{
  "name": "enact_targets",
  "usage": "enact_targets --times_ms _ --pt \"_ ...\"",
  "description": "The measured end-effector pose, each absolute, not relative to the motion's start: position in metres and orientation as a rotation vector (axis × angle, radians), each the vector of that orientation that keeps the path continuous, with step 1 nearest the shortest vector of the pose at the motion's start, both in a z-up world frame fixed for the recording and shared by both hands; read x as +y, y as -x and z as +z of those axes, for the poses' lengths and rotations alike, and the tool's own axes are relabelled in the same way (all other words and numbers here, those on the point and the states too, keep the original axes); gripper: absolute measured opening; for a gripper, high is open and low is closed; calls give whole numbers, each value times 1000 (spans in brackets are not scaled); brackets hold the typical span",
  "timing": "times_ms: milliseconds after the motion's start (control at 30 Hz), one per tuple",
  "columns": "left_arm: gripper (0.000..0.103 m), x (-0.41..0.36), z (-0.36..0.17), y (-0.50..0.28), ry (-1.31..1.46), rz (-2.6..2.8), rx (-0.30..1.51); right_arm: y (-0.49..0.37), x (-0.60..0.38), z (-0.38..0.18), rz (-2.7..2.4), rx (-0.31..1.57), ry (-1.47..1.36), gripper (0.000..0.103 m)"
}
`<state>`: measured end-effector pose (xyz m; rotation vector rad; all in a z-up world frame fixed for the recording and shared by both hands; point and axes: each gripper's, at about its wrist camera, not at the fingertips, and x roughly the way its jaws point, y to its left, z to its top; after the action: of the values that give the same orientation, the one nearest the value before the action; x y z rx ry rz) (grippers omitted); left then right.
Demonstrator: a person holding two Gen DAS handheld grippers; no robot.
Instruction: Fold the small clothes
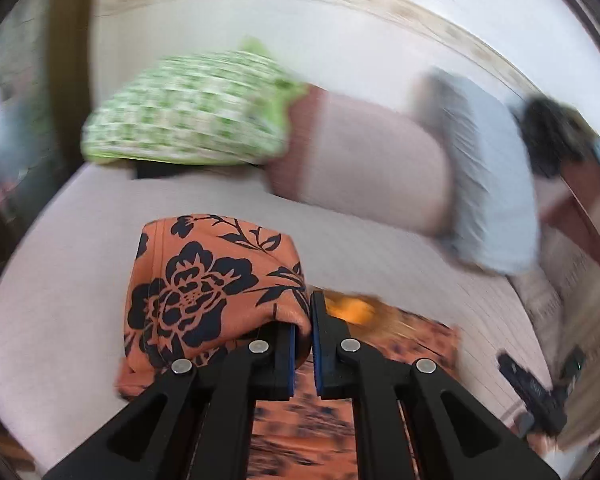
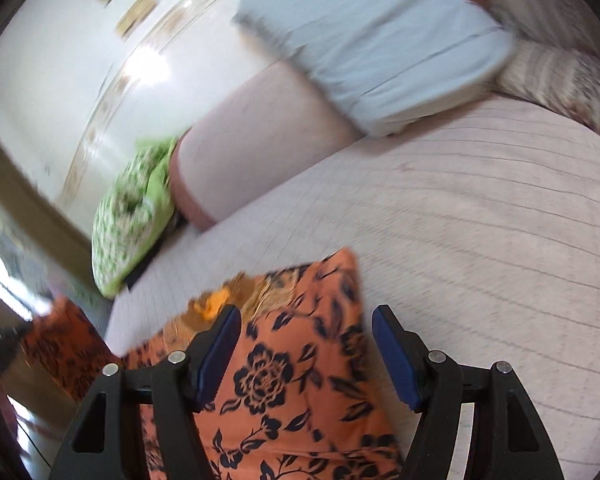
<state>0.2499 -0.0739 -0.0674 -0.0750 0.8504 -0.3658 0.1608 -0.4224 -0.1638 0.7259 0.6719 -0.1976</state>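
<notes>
An orange garment with a black flower print (image 1: 204, 280) lies on a pale bed. My left gripper (image 1: 304, 332) is shut on a fold of it and holds that fold lifted, draped over the left finger. The rest of the garment trails below the fingers. In the right wrist view the same garment (image 2: 292, 380) lies flat on the bed between the fingers. My right gripper (image 2: 306, 344) is open just above it, with blue pads wide apart. My right gripper also shows blurred at the lower right of the left wrist view (image 1: 536, 392).
A green and white patterned pillow (image 1: 188, 112), a pink pillow (image 1: 364, 164) and a light blue pillow (image 1: 488, 184) lie against the white wall at the bed's far side. The pale striped bedsheet (image 2: 480, 208) stretches to the right. A striped blanket (image 2: 560, 68) lies at the far right.
</notes>
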Motion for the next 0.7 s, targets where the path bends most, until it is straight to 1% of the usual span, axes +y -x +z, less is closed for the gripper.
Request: enact_targets --times_ms 133,200,267,300,333,400,467,533,567,600,633,700 --pt "6 -154 -95 -232 18 -473 911 -145 -452 -158 -245 627 -772 71" --pt "6 -193 -117 -223 -19 -510 967 -137 -466 -159 -261 616 -791 71" --pt "22 -223 -141 -219 -52 -519 1043 -132 -476 -160 -271 614 -810 71" --pt "41 -238 -156 -215 -69 -540 1102 -130 -481 -161 -277 615 -822 71" --pt "51 -245 -164 -213 -79 -549 1131 -128 -485 -162 -277 615 -834 71" --pt "53 -251 -171 -210 -80 -562 1145 -127 -493 -165 -268 619 -863 71" --pt "55 -247 -164 -211 -57 -606 1129 -128 -497 -168 -256 630 -882 71" --pt "66 -235 -147 -209 -34 -629 1082 -130 -497 -170 -242 639 -886 72" --pt "70 -227 -138 -209 -26 -627 1047 -132 -494 -170 -237 644 -879 72" --pt "76 -215 -126 -208 -20 -610 997 -134 -491 -170 -230 651 -866 71" --pt "79 -202 -118 -211 -18 -591 968 -137 -486 -169 -221 658 -852 71" --pt "80 -174 -108 -217 -8 -541 928 -143 -475 -168 -194 669 -825 71"
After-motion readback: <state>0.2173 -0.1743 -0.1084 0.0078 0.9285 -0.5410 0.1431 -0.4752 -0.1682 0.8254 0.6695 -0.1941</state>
